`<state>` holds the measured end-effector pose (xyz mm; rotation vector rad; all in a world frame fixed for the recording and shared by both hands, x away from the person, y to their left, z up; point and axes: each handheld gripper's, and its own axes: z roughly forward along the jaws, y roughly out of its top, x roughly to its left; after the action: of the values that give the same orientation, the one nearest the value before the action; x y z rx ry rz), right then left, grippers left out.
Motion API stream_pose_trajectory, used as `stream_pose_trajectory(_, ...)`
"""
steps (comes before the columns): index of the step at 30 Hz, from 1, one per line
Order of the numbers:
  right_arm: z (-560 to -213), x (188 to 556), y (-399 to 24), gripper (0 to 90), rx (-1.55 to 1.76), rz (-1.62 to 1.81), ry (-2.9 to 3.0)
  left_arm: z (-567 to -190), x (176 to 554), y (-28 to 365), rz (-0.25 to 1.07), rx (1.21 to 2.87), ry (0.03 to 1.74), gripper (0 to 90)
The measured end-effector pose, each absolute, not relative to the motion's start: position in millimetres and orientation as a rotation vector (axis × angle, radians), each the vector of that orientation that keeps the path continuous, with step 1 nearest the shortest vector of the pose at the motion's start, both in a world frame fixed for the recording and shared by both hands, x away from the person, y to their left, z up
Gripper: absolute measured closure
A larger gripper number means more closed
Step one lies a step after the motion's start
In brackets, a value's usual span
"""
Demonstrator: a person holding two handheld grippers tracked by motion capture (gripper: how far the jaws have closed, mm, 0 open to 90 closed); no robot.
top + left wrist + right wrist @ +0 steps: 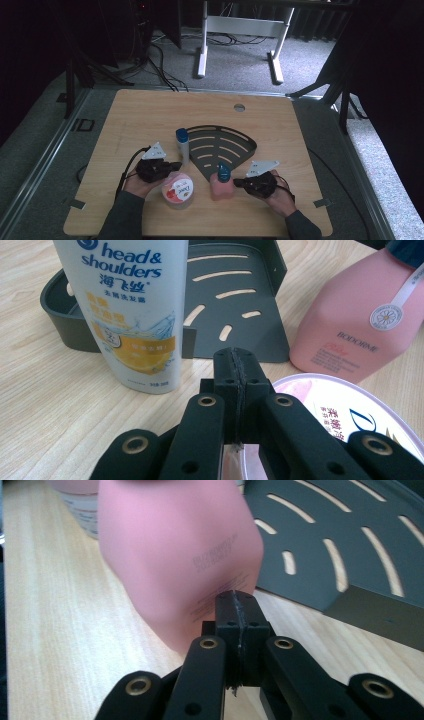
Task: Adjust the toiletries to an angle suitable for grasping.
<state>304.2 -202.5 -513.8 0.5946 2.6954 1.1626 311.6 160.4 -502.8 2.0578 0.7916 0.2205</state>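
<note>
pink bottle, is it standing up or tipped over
Upright. The pink bottle stands on its base on the table, blue cap on top, just in front of the dark slotted rack, beside the right hand-held gripper.

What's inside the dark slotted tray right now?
Nothing shows in the dark slotted tray: its slotted floor lies bare. The shampoo bottle hides a bit of its left wall, and the pink bottle covers its near tip.

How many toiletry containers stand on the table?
3: a white shampoo bottle beside the dark slotted tray, a pink bottle at the tray's near tip, and a round pink-lidded jar left of it.
</note>
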Motion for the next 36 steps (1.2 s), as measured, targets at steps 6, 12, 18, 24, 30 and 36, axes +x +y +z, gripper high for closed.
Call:
stream_pose_trajectory(6, -516.0, 297.4, -190.1, 90.0, 0.54, 1.161, 2.731, -503.4, 311.5, 160.5, 0.214, 2.061, 0.79, 89.7)
stream_pose_trajectory(12, -518.6, 293.8, -177.0, 90.0, 0.501, 1.175, 2.756, -504.2, 310.6, 159.6, 0.206, 2.072, 0.782, 89.7)
stream_pose_trajectory(18, -519.4, 294.6, -166.6, 90.0, 0.479, 1.183, 2.767, -502.1, 308.0, 159.9, 0.182, 2.066, 0.763, 89.9)
stream_pose_trajectory(24, -519.6, 296.4, -159.2, 90.0, 0.465, 1.18, 2.771, -500.9, 305.0, 161.0, 0.161, 2.068, 0.749, 90.0)
stream_pose_trajectory(30, -519.7, 297.3, -157.1, 90.0, 0.469, 1.181, 2.768, -501.2, 300.3, 158.8, 0.121, 2.096, 0.713, 89.9)
stream_pose_trajectory(36, -519.6, 299.4, -151.2, 90.0, 0.467, 1.179, 2.765, -499.7, 295.5, 162.6, 0.116, 2.115, 0.701, 89.9)
